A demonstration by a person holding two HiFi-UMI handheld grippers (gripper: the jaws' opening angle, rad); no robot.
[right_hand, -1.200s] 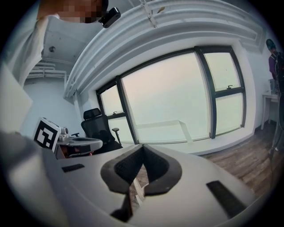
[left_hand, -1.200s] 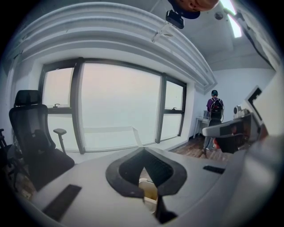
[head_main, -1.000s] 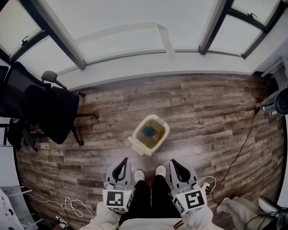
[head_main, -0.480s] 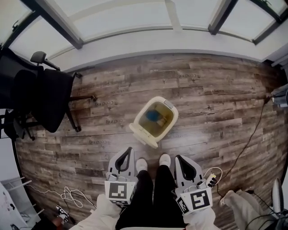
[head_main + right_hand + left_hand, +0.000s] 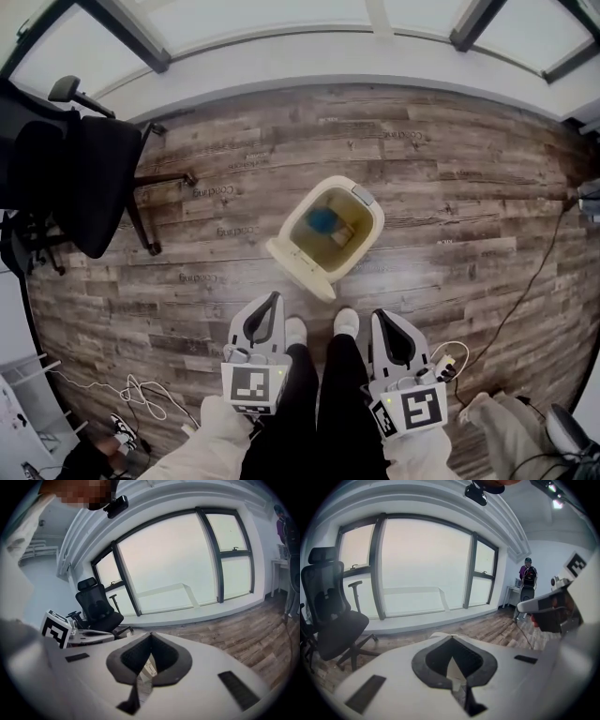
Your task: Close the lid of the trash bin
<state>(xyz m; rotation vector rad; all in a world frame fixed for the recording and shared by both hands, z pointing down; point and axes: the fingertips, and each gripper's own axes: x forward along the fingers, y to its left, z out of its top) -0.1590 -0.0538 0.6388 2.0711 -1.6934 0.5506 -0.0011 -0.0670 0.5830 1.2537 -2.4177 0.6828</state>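
Observation:
The cream trash bin [image 5: 349, 251] stands open on the wood floor in the head view, with something blue inside. Its lid [image 5: 298, 268] hangs off the rim nearest me. My left gripper [image 5: 275, 298] is held low in front of me, short of the lid and slightly left of it, shut and empty. My right gripper [image 5: 378, 316] is level with it, to the right of the bin's near side, also shut and empty. In the left gripper view the jaws [image 5: 451, 637] meet at their tip, as they do in the right gripper view [image 5: 150, 633].
A black office chair [image 5: 84, 178] stands at the left. Loose cables [image 5: 141, 401] lie on the floor at lower left, and a thin cable [image 5: 525, 291] runs along the right. My white shoes [image 5: 345, 322] stand just before the bin. A person [image 5: 528, 576] stands far off.
The bin has grown larger and moved up in the head view as I came closer. Both grippers stayed shut and kept their places beside my legs.

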